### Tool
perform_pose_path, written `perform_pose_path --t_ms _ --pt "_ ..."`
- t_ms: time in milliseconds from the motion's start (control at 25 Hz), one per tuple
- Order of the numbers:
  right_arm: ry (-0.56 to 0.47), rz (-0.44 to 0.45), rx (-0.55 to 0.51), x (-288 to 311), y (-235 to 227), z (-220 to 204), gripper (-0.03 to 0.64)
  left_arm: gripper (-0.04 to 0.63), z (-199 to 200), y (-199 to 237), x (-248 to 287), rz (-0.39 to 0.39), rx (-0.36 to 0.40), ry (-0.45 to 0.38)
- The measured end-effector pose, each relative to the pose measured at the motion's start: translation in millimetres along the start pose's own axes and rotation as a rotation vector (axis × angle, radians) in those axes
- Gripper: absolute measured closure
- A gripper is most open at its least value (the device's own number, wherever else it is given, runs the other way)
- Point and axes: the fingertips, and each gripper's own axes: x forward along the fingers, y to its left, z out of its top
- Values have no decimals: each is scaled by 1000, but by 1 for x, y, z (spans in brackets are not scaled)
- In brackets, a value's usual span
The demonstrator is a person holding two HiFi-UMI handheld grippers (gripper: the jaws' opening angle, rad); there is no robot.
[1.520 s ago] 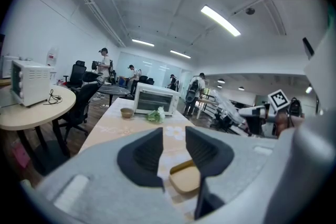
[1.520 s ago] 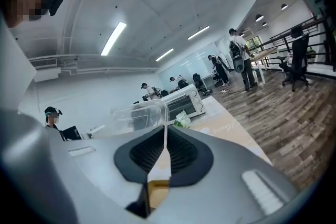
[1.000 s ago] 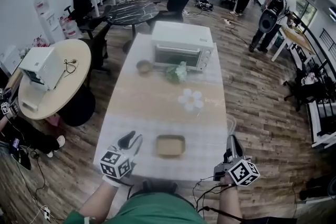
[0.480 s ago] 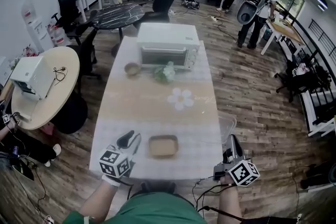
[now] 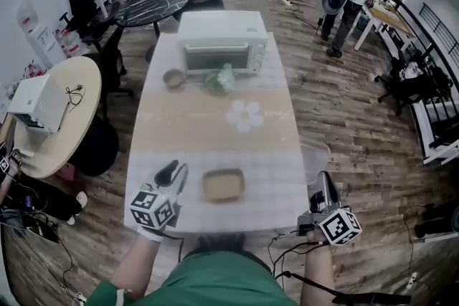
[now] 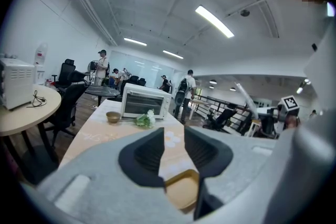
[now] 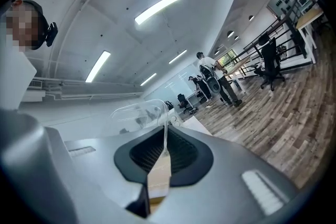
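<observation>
Clear plastic container (image 7: 134,113) was pinched by its wall in right gripper (image 7: 166,136), jaws closed on it. Left gripper (image 6: 173,139) stood parted, empty; tan tray (image 6: 184,194) lay just below it, untouched, bare.

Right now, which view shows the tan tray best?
Head view: the whole tray lies on the table. Left gripper view shows only part of it below the open left gripper. Right gripper view doesn't clearly show it.
</observation>
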Motion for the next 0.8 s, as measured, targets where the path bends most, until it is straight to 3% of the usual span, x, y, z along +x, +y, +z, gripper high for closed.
perform_pose_path --t_ms 800 --pt "-5 -14 -13 3 -5 -1 600 482 0 2 15 -16 -4 17"
